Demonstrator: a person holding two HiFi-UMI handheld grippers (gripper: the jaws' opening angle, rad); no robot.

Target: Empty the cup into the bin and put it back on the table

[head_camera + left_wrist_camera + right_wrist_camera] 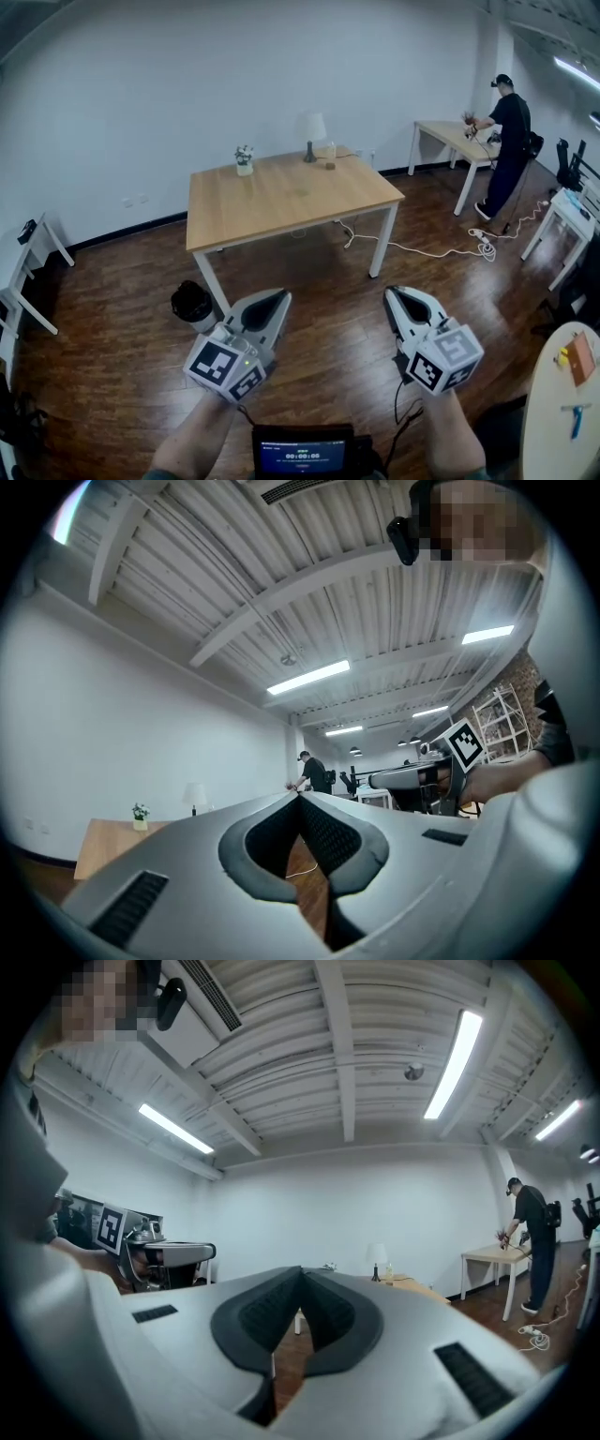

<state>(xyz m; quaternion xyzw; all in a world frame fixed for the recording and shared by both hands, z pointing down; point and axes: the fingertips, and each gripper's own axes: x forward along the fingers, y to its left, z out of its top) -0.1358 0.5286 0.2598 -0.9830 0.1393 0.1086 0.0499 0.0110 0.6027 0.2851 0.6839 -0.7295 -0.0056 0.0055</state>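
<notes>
Both pressed together, empty: left tool [280, 294], right tool [392, 292], over open floor [323, 277] before table [281, 202]; cup [330, 156] perhaps far-edge

Pale grey plastic on the left hand-held gripper [280, 294] and the right hand-held gripper [393, 292]; black ribbed pads [328, 836] inside the jaws; black-and-white square markers on each white cube [225, 366]. Light honey wood grain on the rectangular wooden tabletop [281, 192], white on its legs. Black at the top of the round bin [191, 302], pale below. Dark reddish-brown planks across the glossy wooden floor [112, 375], crossed by a thin white cable [422, 251]. White on the plain wall [187, 75] and the small lamp shade [314, 126]. Black clothes on the standing person [511, 131].
</notes>
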